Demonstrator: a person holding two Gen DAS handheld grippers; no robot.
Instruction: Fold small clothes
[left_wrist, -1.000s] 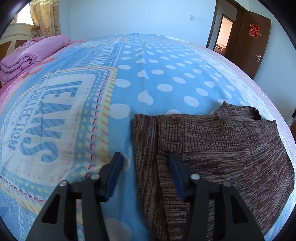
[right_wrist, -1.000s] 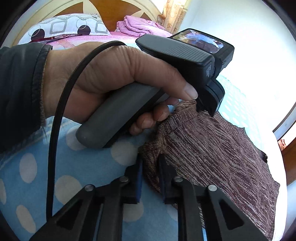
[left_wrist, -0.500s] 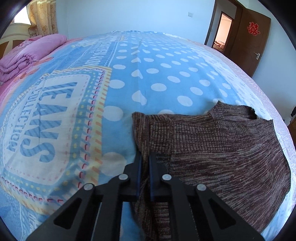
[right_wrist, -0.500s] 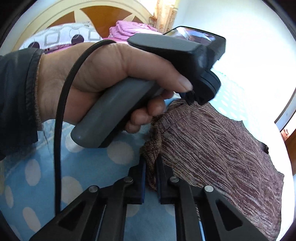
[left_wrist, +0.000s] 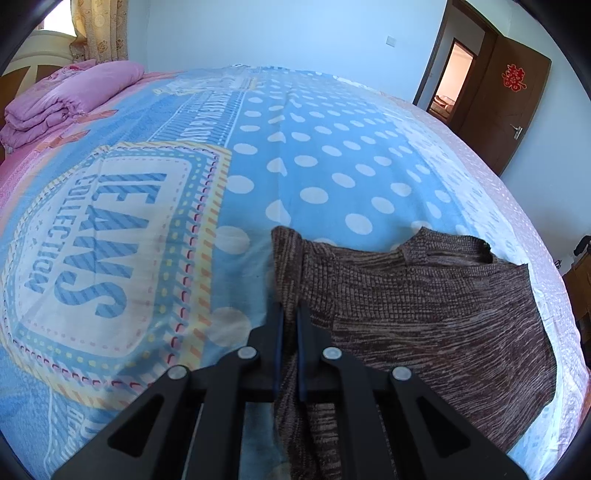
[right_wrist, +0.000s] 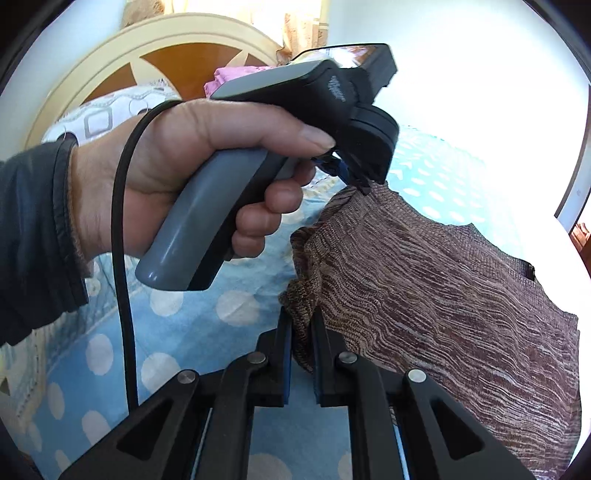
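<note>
Left wrist view. The brown knit garment (left_wrist: 424, 314) is seen lying on the polka-dot bedspread (left_wrist: 314, 166), toward the right edge of the bed, its neckline at the far side. Its left edge is pinched between the narrow jaws of the left gripper (left_wrist: 290, 314), and a strip of knit is drawn up from the sheet between the blue pads. A folded pink quilt (left_wrist: 70, 99) and an open door (left_wrist: 506, 96) are shown only here.

Right wrist view. A bunched corner of the same garment (right_wrist: 424, 288) is clamped in the right gripper (right_wrist: 301, 325), whose jaws are closed tightly on the fabric. The person's left hand (right_wrist: 192, 173), in a dark sleeve (right_wrist: 33, 236), is shown around the grey handle of the other gripper; its tips are seen meeting the garment's edge further along. The headboard (right_wrist: 155, 48) appears only in this view.

Step in hand: one side of the garment is judged to be gripped at two points and raised for a fold. The next move is judged to call for both held points to be carried together across the garment toward its far side, kept level so that the edge is laid straight.
</note>
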